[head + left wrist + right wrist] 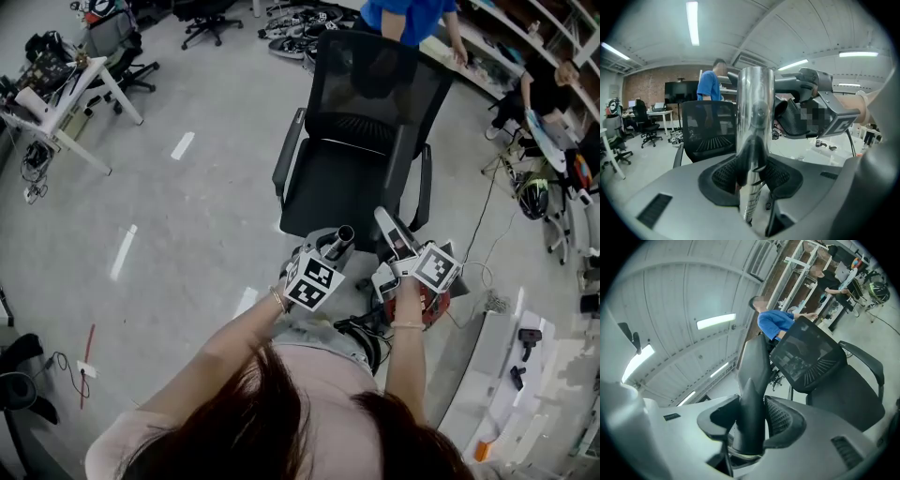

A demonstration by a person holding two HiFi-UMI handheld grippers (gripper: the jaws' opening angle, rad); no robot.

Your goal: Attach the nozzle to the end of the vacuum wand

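Note:
In the left gripper view a shiny metal vacuum wand stands upright between the pads, and my left gripper is shut on it. In the head view the wand's open end points toward the chair, just ahead of the left gripper. My right gripper is shut on a dark grey crevice nozzle that rises between its pads. From the head camera the nozzle sticks up from the right gripper, to the right of the wand's end and apart from it.
A black mesh office chair stands right in front of both grippers. A red vacuum body and cables lie on the floor by my right arm. A person in blue stands behind the chair. Desks and shelves line the room.

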